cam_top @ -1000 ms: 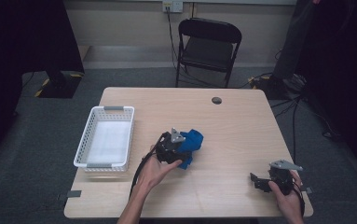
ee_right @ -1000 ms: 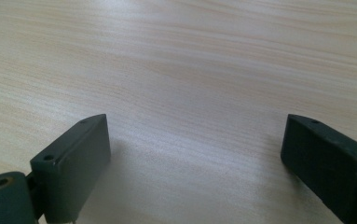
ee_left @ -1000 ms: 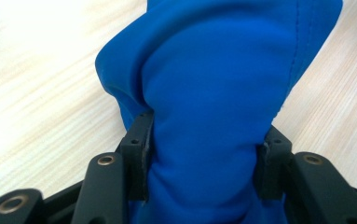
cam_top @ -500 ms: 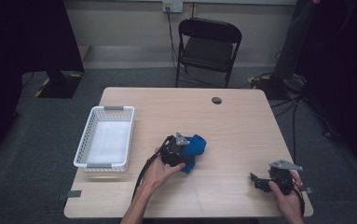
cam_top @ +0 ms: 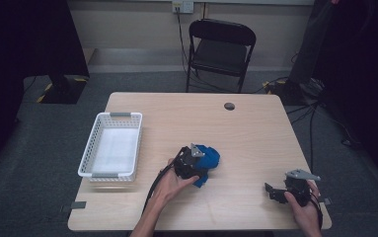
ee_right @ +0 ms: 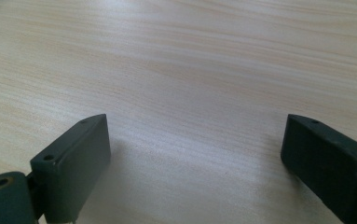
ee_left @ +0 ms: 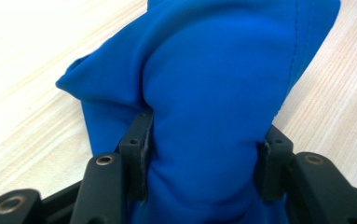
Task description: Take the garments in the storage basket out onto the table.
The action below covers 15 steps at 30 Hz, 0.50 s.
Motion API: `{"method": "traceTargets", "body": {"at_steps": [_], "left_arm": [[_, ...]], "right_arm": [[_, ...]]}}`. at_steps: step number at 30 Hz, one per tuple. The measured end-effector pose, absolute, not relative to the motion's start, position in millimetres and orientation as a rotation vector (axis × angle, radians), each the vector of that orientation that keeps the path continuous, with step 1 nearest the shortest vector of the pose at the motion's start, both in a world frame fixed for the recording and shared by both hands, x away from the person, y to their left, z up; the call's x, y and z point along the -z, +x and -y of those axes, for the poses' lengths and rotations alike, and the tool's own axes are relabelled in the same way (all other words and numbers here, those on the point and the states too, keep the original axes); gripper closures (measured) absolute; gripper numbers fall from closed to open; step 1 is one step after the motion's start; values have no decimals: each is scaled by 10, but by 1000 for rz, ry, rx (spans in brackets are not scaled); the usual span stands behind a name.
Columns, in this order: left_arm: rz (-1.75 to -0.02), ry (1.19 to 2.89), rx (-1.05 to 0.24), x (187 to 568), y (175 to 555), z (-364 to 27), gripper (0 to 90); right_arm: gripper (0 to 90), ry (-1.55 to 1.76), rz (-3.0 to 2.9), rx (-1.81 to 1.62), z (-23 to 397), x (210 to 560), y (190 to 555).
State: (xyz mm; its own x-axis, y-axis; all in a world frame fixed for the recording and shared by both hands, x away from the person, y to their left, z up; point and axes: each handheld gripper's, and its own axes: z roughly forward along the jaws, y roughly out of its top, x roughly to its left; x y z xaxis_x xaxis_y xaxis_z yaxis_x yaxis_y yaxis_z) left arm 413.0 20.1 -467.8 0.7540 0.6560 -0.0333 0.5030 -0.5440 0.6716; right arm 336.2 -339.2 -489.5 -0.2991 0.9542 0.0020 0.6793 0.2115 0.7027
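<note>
High view: one blue cloth point(cam_top: 210, 159), one basket point(cam_top: 91, 149), two grippers.

I count two grippers in my hands: my left gripper point(cam_top: 200, 168) with its two black jaws pressed into the sides of one blue cloth bundle point(cam_top: 209, 157), and my right gripper point(cam_top: 275, 191) with its two jaws standing wide apart over bare wood. On the one wooden table point(cam_top: 255, 138) there is one white mesh basket point(cam_top: 111, 146) and one small dark round disc point(cam_top: 229, 105) (near the far edge). Beyond the table stands one black folding chair point(cam_top: 219, 49), and two hands of mine enter from the near side.
</note>
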Motion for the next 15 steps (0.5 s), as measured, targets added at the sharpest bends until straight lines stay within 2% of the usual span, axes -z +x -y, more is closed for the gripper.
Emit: {"method": "traceTargets", "body": {"at_steps": [15], "left_arm": [[-866, 2199, -267, 4780, 4136, -170, 425]], "right_arm": [[72, 1512, -2057, -846, 3393, 4895, 3361]]}}
